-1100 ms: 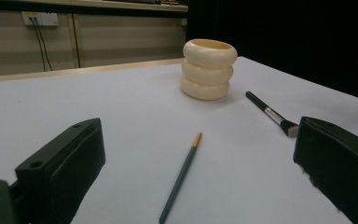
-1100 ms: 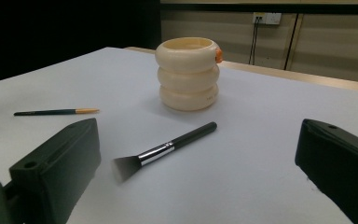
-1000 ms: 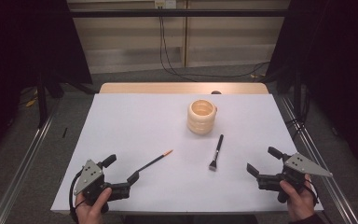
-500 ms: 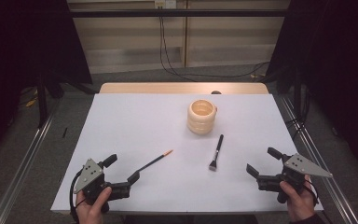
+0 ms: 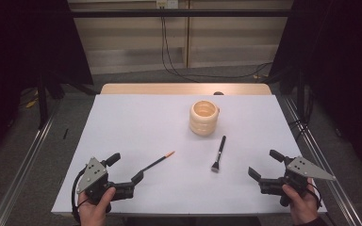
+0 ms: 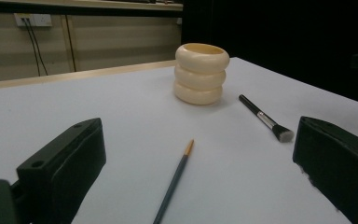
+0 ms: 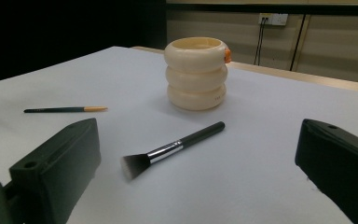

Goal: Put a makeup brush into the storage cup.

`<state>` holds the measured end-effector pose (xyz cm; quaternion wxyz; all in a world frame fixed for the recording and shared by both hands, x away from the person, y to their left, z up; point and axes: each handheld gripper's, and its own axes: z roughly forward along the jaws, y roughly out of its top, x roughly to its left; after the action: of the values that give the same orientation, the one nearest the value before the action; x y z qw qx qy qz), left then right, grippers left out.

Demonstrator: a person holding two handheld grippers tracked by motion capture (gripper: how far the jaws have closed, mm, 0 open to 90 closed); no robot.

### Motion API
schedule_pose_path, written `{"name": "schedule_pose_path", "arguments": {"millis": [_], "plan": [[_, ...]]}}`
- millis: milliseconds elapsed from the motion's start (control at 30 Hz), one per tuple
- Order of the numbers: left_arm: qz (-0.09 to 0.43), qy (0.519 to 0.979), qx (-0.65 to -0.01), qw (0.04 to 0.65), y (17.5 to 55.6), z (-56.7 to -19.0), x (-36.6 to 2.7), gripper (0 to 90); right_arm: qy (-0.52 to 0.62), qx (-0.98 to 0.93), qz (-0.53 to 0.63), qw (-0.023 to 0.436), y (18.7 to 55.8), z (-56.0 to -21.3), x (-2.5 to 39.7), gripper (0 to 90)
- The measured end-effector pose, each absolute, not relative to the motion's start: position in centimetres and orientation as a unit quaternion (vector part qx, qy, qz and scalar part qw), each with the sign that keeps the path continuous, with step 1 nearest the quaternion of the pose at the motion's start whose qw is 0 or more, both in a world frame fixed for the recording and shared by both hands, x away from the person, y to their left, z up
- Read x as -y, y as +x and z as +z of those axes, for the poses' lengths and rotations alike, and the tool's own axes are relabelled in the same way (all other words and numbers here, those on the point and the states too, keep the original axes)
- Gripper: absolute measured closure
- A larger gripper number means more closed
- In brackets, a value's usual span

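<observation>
High view shows both the left hand-held gripper [image 5: 125, 175] and right hand-held gripper [image 5: 266, 165] wide open and empty at the worktop's [image 5: 136, 122] near edge, the pencil [image 5: 158, 162] and brush [image 5: 218, 153] lying flat before the pot [image 5: 203, 117], so I judge reaching comes next.

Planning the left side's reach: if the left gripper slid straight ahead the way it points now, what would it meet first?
Most likely the thin paintbrush, lying lengthwise between the open jaws of the left gripper in its own view. Beyond it stands the cream ringed pot, though depth is hard to judge.
</observation>
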<state>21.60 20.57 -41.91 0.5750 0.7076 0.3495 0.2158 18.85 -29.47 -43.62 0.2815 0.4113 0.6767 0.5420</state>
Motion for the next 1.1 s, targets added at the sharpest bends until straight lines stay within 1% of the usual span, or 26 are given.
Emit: {"name": "schedule_pose_path", "arguments": {"millis": [200,333,567,667,767,900,1100], "plan": [[0.211,0.714,-0.332,0.579,21.8,-41.4,-20.2,2.7,0.411,-0.679,0.537,0.284,18.8,-43.6,29.3,0.0],[0.211,0.724,-0.328,0.569,22.4,-41.2,-19.6,2.3,0.408,-0.683,0.538,0.278,18.8,-43.7,29.2,0.0],[0.202,0.743,-0.285,0.571,23.8,-40.2,-18.4,2.3,0.409,-0.683,0.539,0.276,18.8,-43.7,29.3,0.0],[0.203,0.745,-0.281,0.570,24.1,-40.0,-18.1,2.3,0.408,-0.682,0.540,0.277,18.8,-43.7,29.4,0.0],[0.192,0.749,-0.273,0.573,24.9,-39.8,-17.7,2.3,0.408,-0.680,0.541,0.280,18.8,-43.7,29.4,0.0],[0.182,0.747,-0.295,0.567,25.6,-39.6,-17.4,2.3,0.407,-0.682,0.541,0.278,18.8,-43.6,29.4,0.0],[0.187,0.759,-0.291,0.552,27.0,-39.3,-17.1,2.2,0.408,-0.680,0.542,0.279,18.8,-43.7,29.3,0.0]]}}
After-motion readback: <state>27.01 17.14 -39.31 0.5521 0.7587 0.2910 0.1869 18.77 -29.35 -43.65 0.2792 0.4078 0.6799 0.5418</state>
